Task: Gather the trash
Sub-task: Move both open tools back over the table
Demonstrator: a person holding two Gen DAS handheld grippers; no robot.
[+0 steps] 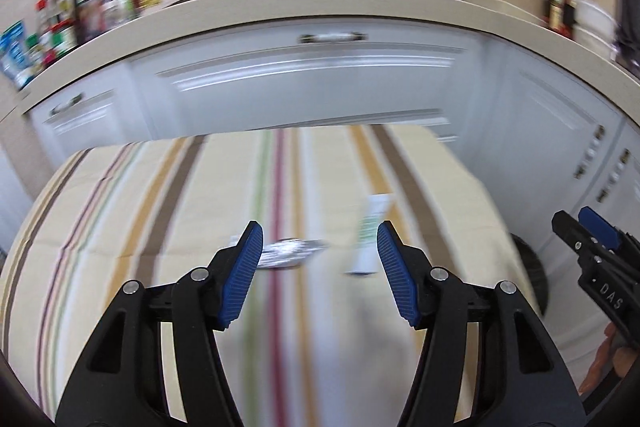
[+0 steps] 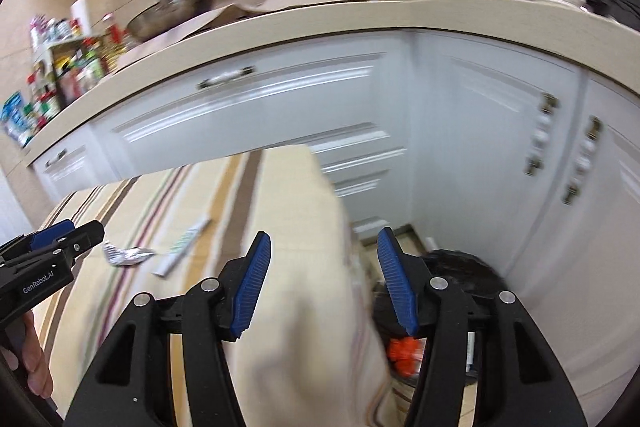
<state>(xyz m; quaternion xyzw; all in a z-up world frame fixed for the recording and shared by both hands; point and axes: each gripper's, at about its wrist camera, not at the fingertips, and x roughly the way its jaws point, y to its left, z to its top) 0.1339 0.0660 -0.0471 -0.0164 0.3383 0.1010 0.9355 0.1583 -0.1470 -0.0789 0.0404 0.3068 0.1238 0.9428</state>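
Two bits of trash lay on the striped tablecloth (image 1: 160, 195): a crumpled foil wrapper (image 1: 290, 253) at centre frame in the left wrist view, and a white-and-green tube (image 1: 370, 235) just right of it, the two close but apart. Both were smeared by motion blur, so I could not read any print on them.

My left gripper (image 1: 320, 273) hung above the cloth with its jaws standing apart and nothing between the pads; the wrapper sat just beyond the left pad. My right gripper (image 2: 324, 281) was likewise spread and empty, low in its frame over the table's draped corner. Below it, lower right, I saw the bin (image 2: 460, 267) on the floor beside the white cabinets (image 2: 480, 147), something orange already inside.

I judged this the approach to a fresh pick. Next move called for lowering the left jaws around the wrapper, square to it, closing gently, then carrying it right to the bin.
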